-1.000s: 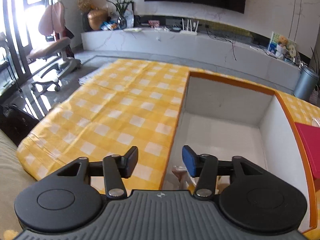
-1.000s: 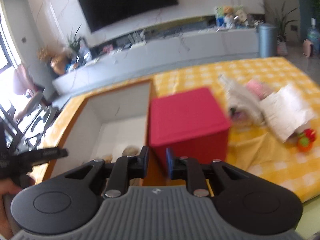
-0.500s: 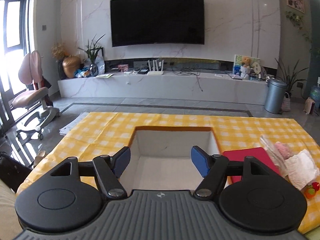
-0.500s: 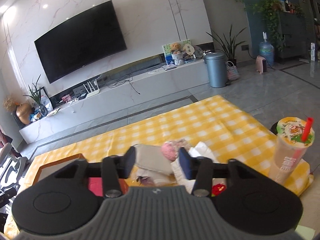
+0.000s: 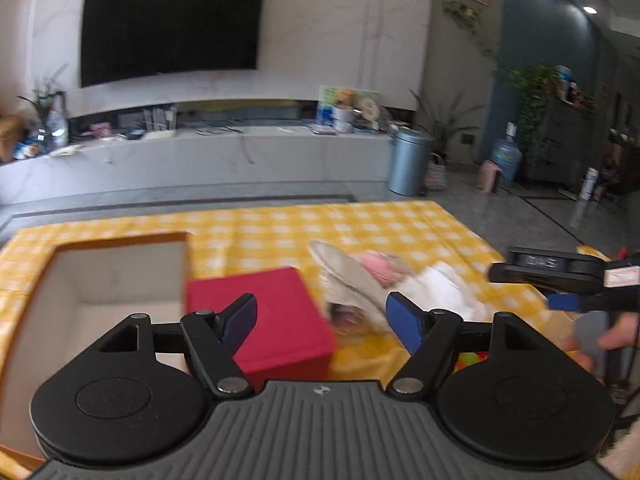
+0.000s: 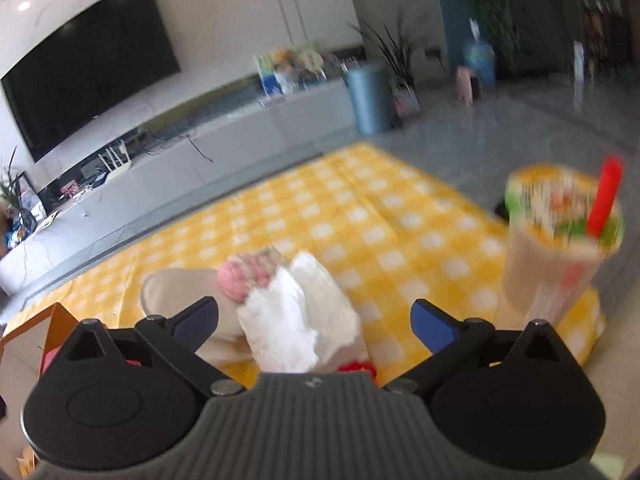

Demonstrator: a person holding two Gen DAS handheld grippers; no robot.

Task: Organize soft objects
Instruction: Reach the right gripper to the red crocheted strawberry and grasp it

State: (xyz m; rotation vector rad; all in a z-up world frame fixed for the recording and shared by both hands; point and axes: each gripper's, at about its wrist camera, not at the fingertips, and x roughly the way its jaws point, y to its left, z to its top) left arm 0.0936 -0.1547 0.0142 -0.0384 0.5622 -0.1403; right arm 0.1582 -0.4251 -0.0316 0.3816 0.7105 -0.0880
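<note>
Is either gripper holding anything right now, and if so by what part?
Nothing is held. The left gripper and right gripper are both open and empty, above the white cloth.

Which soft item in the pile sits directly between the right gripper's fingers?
The white cloth; the pink plush and beige slipper lie left of it.

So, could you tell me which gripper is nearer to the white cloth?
Right. The right gripper is open directly over the white cloth, which lies between its fingers. The left gripper is over the red box, with the cloth off to its right.
</note>
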